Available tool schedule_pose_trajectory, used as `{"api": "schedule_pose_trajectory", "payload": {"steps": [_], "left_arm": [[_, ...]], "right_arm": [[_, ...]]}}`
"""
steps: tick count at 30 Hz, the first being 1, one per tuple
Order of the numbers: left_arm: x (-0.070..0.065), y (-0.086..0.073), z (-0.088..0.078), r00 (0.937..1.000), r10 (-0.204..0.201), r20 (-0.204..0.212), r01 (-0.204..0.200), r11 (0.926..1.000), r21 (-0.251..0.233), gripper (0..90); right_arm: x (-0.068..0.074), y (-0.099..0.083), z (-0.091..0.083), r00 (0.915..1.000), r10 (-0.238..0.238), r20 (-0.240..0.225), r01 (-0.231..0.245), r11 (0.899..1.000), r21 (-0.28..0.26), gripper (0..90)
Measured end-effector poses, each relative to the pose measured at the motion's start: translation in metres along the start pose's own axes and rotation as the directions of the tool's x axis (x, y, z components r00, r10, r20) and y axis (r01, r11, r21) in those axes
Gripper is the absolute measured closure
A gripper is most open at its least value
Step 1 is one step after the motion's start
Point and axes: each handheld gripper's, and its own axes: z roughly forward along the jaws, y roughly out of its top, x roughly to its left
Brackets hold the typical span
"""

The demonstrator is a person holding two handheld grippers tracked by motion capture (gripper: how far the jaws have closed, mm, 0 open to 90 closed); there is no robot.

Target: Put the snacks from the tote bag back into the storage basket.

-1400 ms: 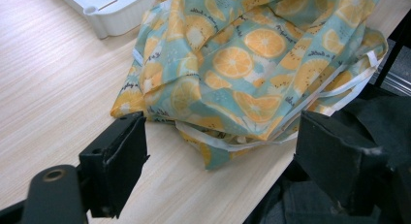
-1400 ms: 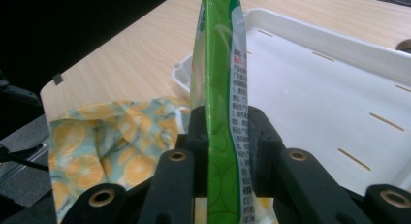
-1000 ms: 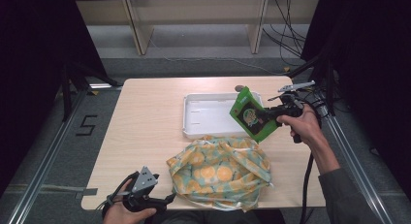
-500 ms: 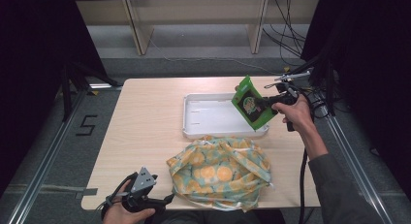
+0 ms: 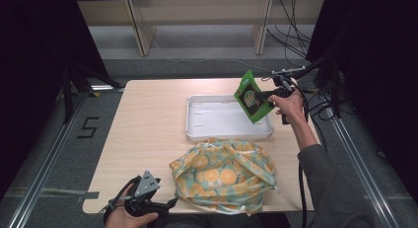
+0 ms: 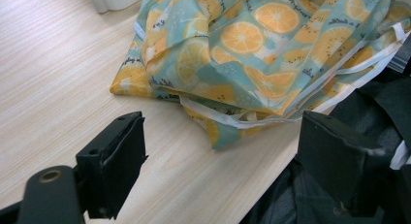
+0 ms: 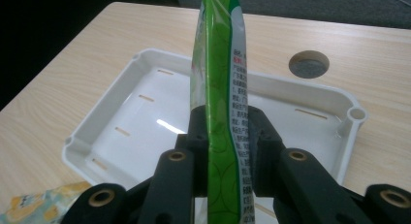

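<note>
At the near left edge of the tabletop [image 5: 148,124], the left hand-held gripper [image 5: 170,204] is held low in the person's hand [image 5: 125,219], partly cut off by the bottom of the high view. In the left gripper view its two black jaws stand wide apart with nothing between them, over bare wood at the tabletop's near edge; dark fabric fills the lower right corner there, and what it belongs to is hard to tell.

Just right of that gripper lies a bunched cloth bag [image 5: 224,173] printed with orange slices on teal, with white straps. It sits at the near middle of the tabletop, its near edge reaching the table's rim. Whatever is inside is hidden by the folds. In the left gripper view the bag [image 6: 252,49] is cut off at the top and right.

Beyond the bag, touching or almost touching its far side, rests a white tray [image 5: 197,132], which looks empty, though its right end is covered from above.

At the right, the right hand-held gripper [image 5: 270,96] is clamped on a green packet [image 5: 252,97], held tilted in the air above the tray's right end. In the right gripper view the packet [image 7: 220,78] is seen edge-on, upright between the closed jaws, its small print too fine to read and its top cut off. A round hole [image 7: 308,64] in the tabletop shows beyond the tray [image 7: 111,117].
</note>
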Motion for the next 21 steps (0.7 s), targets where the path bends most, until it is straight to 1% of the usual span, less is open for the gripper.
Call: {"api": "schedule_pose_trajectory", "payload": {"steps": [1,2,3,4,5,6,7,8,9,10,11,12,13,14,15,16,17,18,19,20,21], "left_arm": [[0.0,0.0,0.0,1.0,0.0,0.0,0.0,1.0,0.0,17.1],[0.0,0.0,0.0,0.9999,0.011,-0.001,-0.011,0.9999,-0.004,17.1],[0.001,0.001,0.0,0.9997,0.023,0.001,-0.023,0.9997,0.006,17.0],[0.001,0.0,0.001,0.9999,0.014,0.001,-0.014,0.9999,-0.001,17.0],[0.0,0.0,0.001,1.0,0.006,-0.001,-0.006,1.0,-0.003,17.0],[0.0,0.0,0.001,0.9999,0.015,0.001,-0.015,0.9999,0.001,16.9],[0.001,0.001,0.0,0.9993,0.038,0.004,-0.038,0.999,0.021,16.9],[0.002,0.001,-0.001,0.9985,0.054,0.005,-0.054,0.9979,0.036,16.9],[0.002,0.001,-0.001,0.9985,0.054,0.005,-0.054,0.9979,0.036,16.9],[0.002,0.0,-0.001,0.9989,0.046,0.004,-0.046,0.9985,0.03,16.9],[0.001,0.0,-0.001,0.999,0.044,0.004,-0.044,0.9986,0.029,16.9],[0.0,0.0,0.001,0.9999,0.015,0.0,-0.015,0.9999,-0.001,16.9],[0.0,0.0,0.001,0.9999,0.015,0.0,-0.015,0.9999,-0.001,16.9],[0.002,0.0,-0.001,0.999,0.046,0.004,-0.046,0.9984,0.032,16.9],[0.002,0.0,-0.001,0.9991,0.043,0.004,-0.043,0.9987,0.029,16.9],[0.002,0.0,-0.001,0.9991,0.043,0.004,-0.043,0.9987,0.029,16.9],[-0.001,0.0,0.001,0.9999,0.011,0.002,-0.011,0.9999,0.0,16.9],[0.002,0.001,-0.001,0.9989,0.048,0.004,-0.048,0.9982,0.036,16.9],[0.002,0.001,-0.001,0.9989,0.048,0.004,-0.048,0.9982,0.036,16.9],[0.0,0.0,0.0,0.9996,0.028,0.004,-0.028,0.9991,0.031,16.9],[0.0,0.0,0.0,0.9996,0.029,0.002,-0.029,0.9991,0.032,16.9]], "right_arm": [[0.003,0.0,0.004,0.9988,0.048,0.007,-0.047,0.999,-0.02,75.9],[0.003,0.0,0.004,0.9988,0.048,0.007,-0.047,0.999,-0.02,75.9],[-0.001,0.002,0.003,0.9997,0.018,0.017,-0.018,1.0,0.009,75.8],[-0.002,0.003,0.006,0.9997,0.019,0.018,-0.019,1.0,0.011,75.8],[0.0,0.002,0.009,0.9982,0.055,0.023,-0.055,0.998,-0.007,75.8],[-0.005,0.005,0.011,0.999,0.017,0.042,-0.018,1.0,0.007,75.8],[-0.005,0.005,0.012,0.9986,0.024,0.047,-0.024,1.0,0.008,75.8],[-0.003,0.005,0.014,0.9971,0.06,0.046,-0.061,0.998,0.012,75.8],[-0.003,0.005,0.014,0.9971,0.06,0.046,-0.061,0.998,0.012,75.8],[-0.004,0.006,0.017,0.9969,0.064,0.045,-0.064,0.998,-0.01,75.8],[-0.003,0.007,0.018,0.9954,0.078,0.055,-0.079,0.997,0.02,75.8],[-0.005,0.009,0.021,0.9938,0.087,0.07,-0.088,0.996,0.012,75.8],[-0.005,0.009,0.021,0.9938,0.087,0.07,-0.088,0.996,0.012,75.8],[-0.01,0.011,0.025,0.9955,0.041,0.086,-0.039,0.999,-0.014,75.8],[-0.01,0.012,0.024,0.9955,0.035,0.087,-0.036,0.999,0.005,75.8],[-0.01,0.013,0.026,0.9945,0.048,0.093,-0.049,0.999,0.007,75.7],[-0.01,0.013,0.026,0.9945,0.048,0.093,-0.049,0.999,0.007,75.7],[-0.011,0.014,0.028,0.9939,0.051,0.098,-0.052,0.999,0.007,75.7],[-0.011,0.014,0.028,0.9939,0.051,0.098,-0.052,0.999,0.007,75.7],[-0.012,0.014,0.03,0.994,0.045,0.1,-0.046,0.999,0.007,75.7],[-0.012,0.013,0.033,0.9931,0.053,0.104,-0.054,0.999,0.002,75.7]]}}
